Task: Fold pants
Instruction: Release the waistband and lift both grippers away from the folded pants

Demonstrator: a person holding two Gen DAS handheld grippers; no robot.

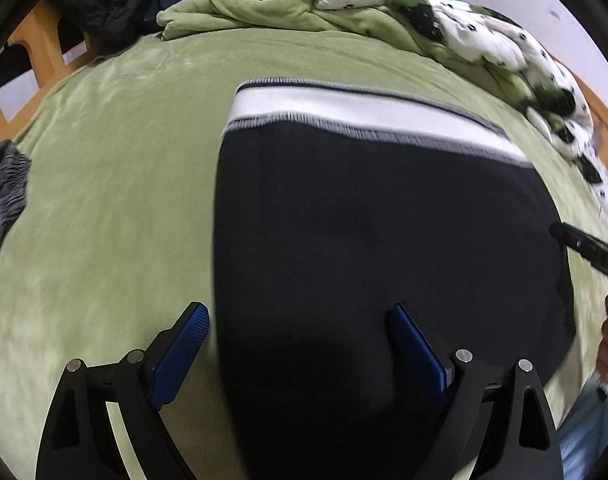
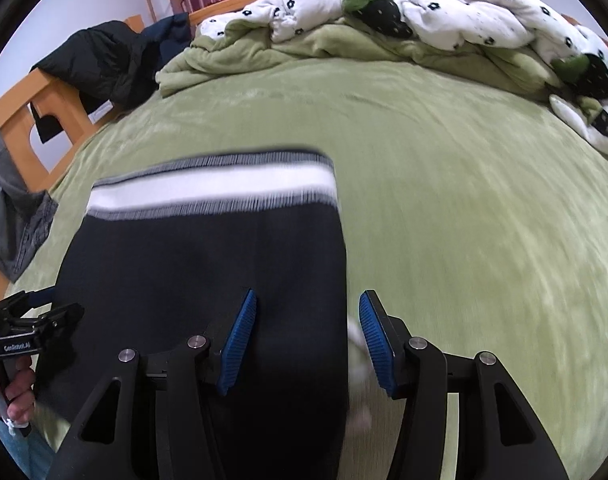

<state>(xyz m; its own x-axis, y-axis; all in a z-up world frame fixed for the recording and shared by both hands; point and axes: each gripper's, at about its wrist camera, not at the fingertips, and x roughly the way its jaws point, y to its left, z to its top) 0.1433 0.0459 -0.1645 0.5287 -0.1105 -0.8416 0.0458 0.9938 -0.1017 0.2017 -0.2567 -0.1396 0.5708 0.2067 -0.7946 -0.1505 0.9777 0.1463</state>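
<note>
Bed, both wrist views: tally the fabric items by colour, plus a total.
Black with white waistband: 1, the pants
Green: 2, the bed cover and the bunched blanket
White with dark print: 1, the quilt
Dark: 1, the jacket on the bed frame
Grey: 1, the garment at the bed's edge
Total: 6

Dark pants (image 1: 376, 248) with a white, grey-edged waistband lie flat, spreading forward from under both grippers, waistband farthest away.
</note>
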